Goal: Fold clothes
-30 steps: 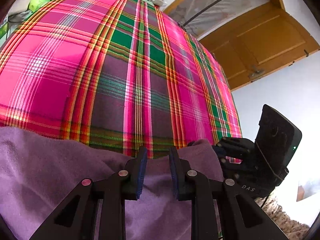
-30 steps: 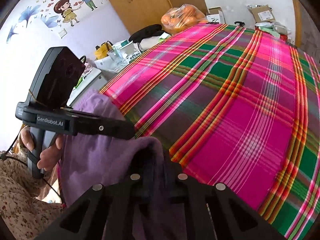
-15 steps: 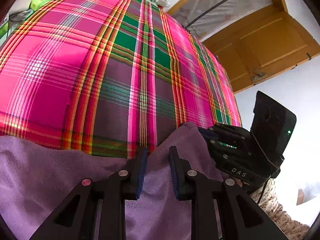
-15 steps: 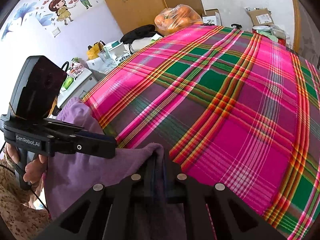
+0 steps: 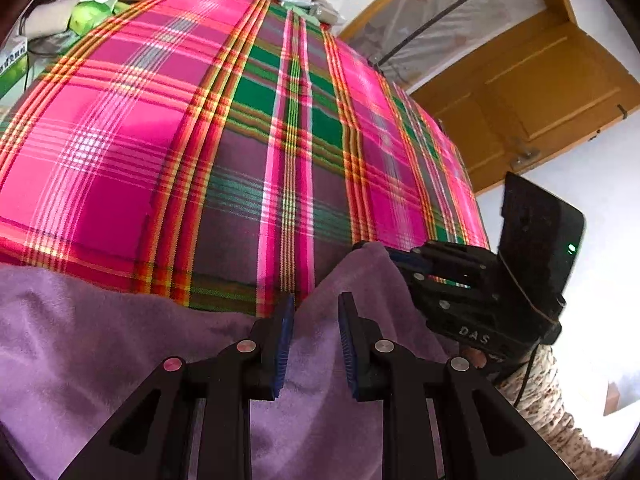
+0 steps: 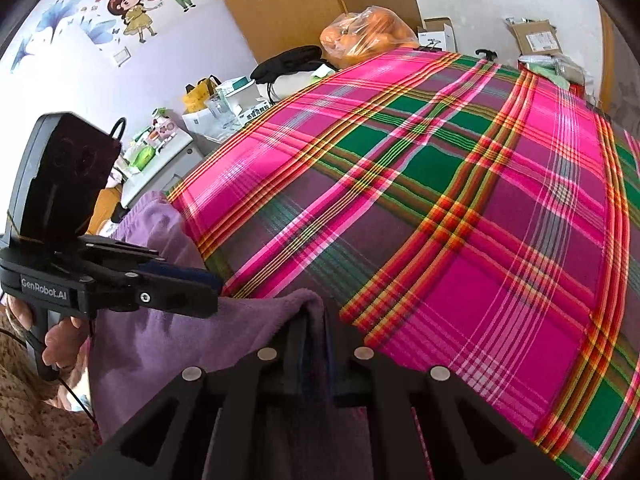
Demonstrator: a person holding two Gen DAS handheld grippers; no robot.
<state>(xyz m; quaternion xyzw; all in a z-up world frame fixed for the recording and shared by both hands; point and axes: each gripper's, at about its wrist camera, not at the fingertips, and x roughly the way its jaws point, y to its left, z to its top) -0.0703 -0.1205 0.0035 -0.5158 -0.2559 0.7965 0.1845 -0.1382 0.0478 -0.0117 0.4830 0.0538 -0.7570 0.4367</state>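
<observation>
Garment: purple fleece cloth [image 5: 100,344] lies at the near edge of the plaid bedspread [image 5: 248,152], bunched below both tools.
Right gripper [image 6: 316,320]: you hold it clenched on a raised fold, likely to carry that edge over.
Left gripper [image 5: 314,312]: jaws stand apart, cloth between them, nothing pinched.
Risk: one-sided lift may skew the fold.

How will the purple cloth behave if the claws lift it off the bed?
Probably floppy: the purple cloth already drapes in soft folds and sags between the right claw, shut on its edge, and the left claw. Its fleecy nap suggests it grips rather than slips. It looks light for its size.
</observation>
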